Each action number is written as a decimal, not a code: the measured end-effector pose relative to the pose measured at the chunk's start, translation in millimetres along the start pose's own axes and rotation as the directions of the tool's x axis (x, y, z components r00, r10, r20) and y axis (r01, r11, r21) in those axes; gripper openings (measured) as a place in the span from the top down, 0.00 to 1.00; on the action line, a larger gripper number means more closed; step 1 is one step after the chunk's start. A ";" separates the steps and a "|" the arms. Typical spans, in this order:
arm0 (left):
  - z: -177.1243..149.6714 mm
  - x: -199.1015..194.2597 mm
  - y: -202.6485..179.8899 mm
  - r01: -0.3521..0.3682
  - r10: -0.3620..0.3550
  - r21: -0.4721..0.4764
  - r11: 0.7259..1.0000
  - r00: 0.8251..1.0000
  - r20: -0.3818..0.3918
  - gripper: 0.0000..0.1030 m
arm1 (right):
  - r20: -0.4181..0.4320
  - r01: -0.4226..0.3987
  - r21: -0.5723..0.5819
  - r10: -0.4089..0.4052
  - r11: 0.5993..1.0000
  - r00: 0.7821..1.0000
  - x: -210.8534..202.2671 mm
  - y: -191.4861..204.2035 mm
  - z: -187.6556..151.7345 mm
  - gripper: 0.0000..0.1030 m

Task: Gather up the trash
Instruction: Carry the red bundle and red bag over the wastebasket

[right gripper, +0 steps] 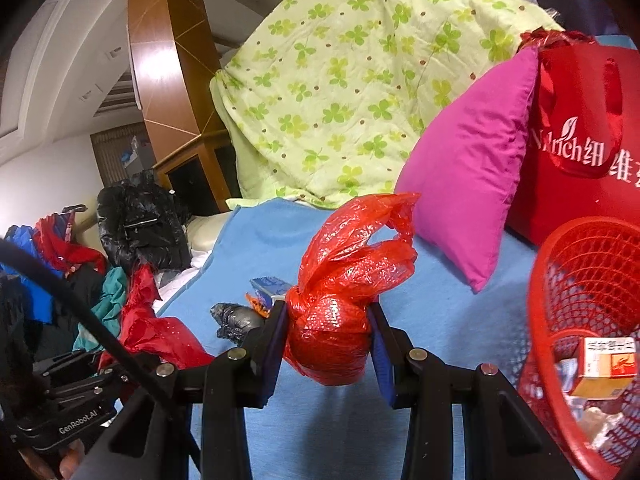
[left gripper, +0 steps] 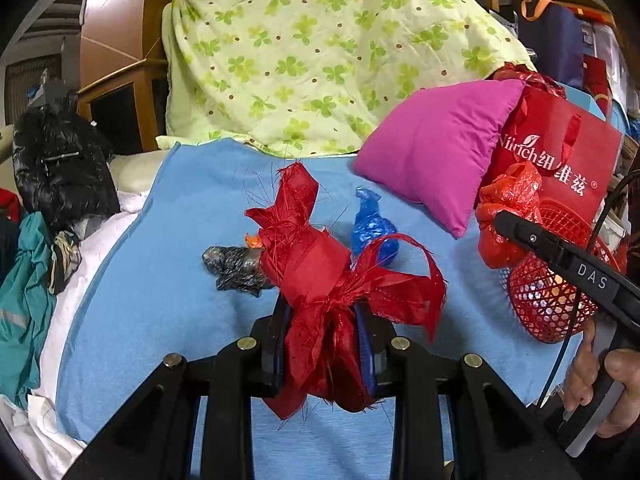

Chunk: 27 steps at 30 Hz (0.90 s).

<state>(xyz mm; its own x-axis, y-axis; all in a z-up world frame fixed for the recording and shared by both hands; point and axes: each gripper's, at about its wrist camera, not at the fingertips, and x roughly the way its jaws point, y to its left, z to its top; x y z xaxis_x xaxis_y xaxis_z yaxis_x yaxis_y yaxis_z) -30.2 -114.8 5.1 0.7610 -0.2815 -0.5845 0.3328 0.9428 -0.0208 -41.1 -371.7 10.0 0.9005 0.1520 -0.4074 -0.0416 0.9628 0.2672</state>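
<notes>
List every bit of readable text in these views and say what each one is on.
"DAS": on the black arm of the right gripper.
"GenRobot.AI": on the body of the left gripper.
"Nirich", the first letters unsure, then Chinese characters: on the red gift bag.
Print on the orange box in the red basket: too blurred to read.

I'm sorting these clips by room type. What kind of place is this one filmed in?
Most likely a cluttered bedroom at home. The work goes on over a bed spread with a blue blanket, with a clover-print quilt heaped at its far end and a pink pillow beside it. Clothes are piled along one side.
</notes>
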 end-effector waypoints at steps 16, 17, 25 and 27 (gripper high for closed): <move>15.9 -18.6 -45.1 0.059 -0.060 0.060 0.996 0.998 0.023 0.70 | 0.156 0.073 0.010 -0.073 0.997 0.985 -63.3 -40.0 7.5 0.60; 17.6 -19.8 -48.9 0.071 -0.072 0.061 0.996 0.997 0.021 0.70 | 0.164 0.074 0.014 -0.075 0.997 0.984 -67.0 -42.5 7.9 0.60; 30.9 -30.1 -87.5 0.122 -0.128 0.127 0.984 0.991 0.039 0.70 | 0.227 0.089 0.084 -0.106 0.992 0.968 -96.3 -70.6 11.4 0.60; 36.1 -34.4 -101.2 0.150 -0.159 0.152 0.977 0.986 0.049 0.70 | 0.240 0.095 0.104 -0.118 0.990 0.964 -102.9 -78.0 11.8 0.60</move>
<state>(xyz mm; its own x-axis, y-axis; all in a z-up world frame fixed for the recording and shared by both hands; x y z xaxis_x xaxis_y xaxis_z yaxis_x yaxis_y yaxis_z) -70.0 -207.0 56.6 0.7245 -0.4365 -0.5334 0.5241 0.8515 0.0151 -125.4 -465.0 41.4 0.9764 -0.0204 -0.2148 0.0894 0.9443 0.3167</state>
